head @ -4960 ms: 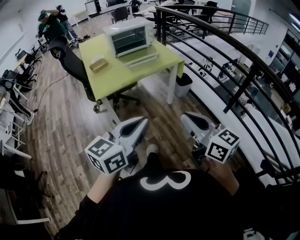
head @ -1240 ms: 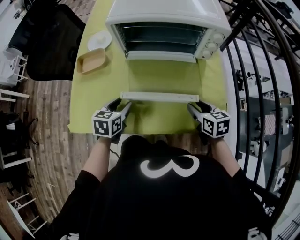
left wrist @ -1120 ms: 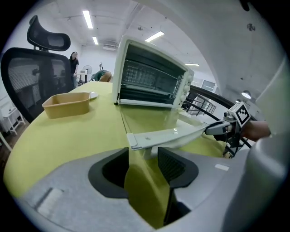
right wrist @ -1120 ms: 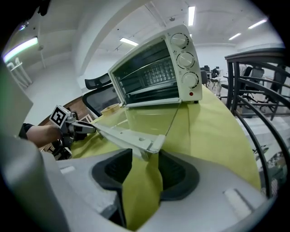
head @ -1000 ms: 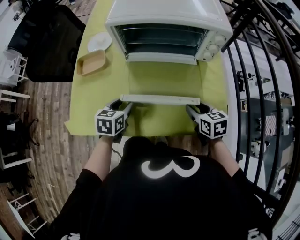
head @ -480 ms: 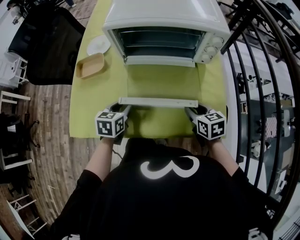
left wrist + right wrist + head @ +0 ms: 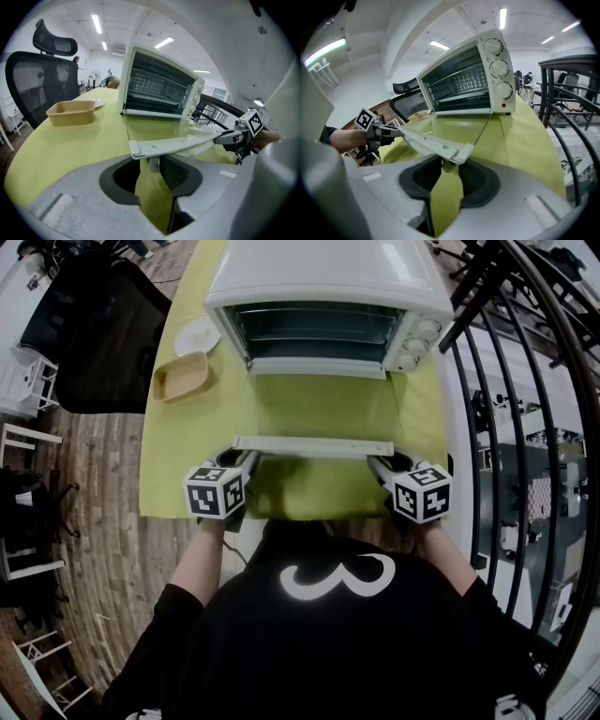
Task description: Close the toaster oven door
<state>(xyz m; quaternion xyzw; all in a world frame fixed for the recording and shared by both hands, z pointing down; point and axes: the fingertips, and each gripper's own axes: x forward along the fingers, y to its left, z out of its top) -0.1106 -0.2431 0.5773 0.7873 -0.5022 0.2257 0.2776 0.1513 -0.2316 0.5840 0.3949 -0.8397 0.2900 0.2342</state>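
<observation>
The white toaster oven [image 7: 328, 287] stands at the far end of the yellow-green table [image 7: 187, 456], its glass door [image 7: 314, 409] folded down flat toward me. The door's white handle bar [image 7: 314, 446] runs across the near edge. My left gripper [image 7: 246, 460] is at the bar's left end and my right gripper [image 7: 380, 463] at its right end. In the left gripper view the bar [image 7: 178, 146] lies over the jaws [image 7: 151, 164] with its post in the gap. The right gripper view shows the same: bar [image 7: 431, 143], jaws [image 7: 447, 166]. Both pairs of jaws are closing, and gaps still show beside the posts.
A tan tray [image 7: 182, 377] and a white plate [image 7: 198, 335] lie left of the oven. A black office chair [image 7: 94, 324] stands off the table's left side. A dark metal railing [image 7: 506, 381] runs close along the right. The table's near edge is just behind the grippers.
Five seconds ago I stood well away from the table. Over the last second both grippers stayed at the handle's ends and edged in onto it; the door still lies open.
</observation>
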